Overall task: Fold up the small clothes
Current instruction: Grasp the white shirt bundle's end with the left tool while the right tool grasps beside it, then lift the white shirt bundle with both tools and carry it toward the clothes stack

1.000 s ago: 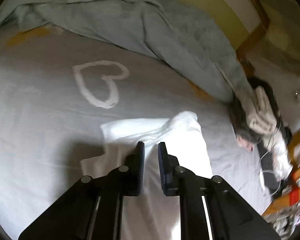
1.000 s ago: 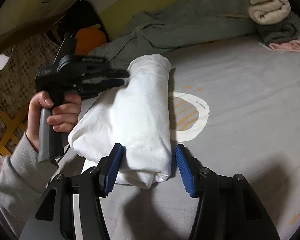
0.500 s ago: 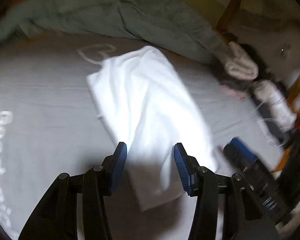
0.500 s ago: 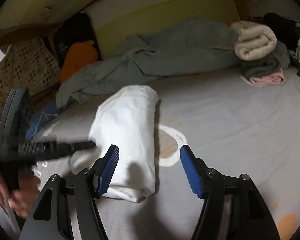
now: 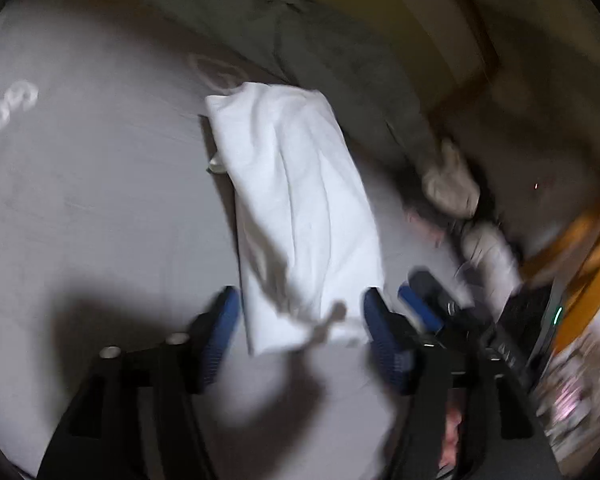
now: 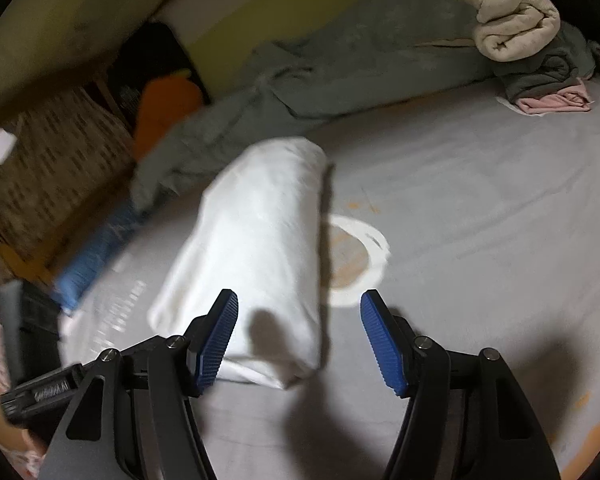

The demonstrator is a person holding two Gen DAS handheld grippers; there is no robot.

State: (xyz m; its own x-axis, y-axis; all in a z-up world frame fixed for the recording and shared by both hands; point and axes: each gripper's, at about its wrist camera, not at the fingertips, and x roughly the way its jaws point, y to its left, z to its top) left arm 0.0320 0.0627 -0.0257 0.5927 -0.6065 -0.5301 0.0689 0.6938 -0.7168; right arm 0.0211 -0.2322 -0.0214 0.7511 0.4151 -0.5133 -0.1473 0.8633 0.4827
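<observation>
Grey bedsheet point(image 6: 480, 208) takes up most of both views, and the landmark is the folded white garment point(image 6: 256, 248) lying on it as a long bundle. Beyond the garment's far end a rumpled grey-green blanket point(image 6: 340, 68) runs along the wall, so that edge is boxed in. On the sheet just beside the garment, on its right in the right wrist view, there's a white printed ring point(image 6: 360, 260), and past that it's wide open sheet all the way to a stack of clothes point(image 6: 540, 60) well apart in the far corner, a cream roll on top of grey and pink pieces. On the garment's other side the bed edge is close, with a woven basket-looking thing point(image 6: 48, 168) past it.

Left tongs point(image 5: 296, 316) have just been opening and now stand wide, the garment's near end between the blue pads but not pinched. Right tongs point(image 6: 298, 320) are wide too, straddling the near end from their side, pads apart from the cloth.

Left wrist view is badly smeared, so the clutter past the garment on its right is mush. Something blue point(image 6: 96, 256) at the bed edge, can't tell what. White lettering point(image 5: 8, 116) on the sheet is cut off by the frame.
</observation>
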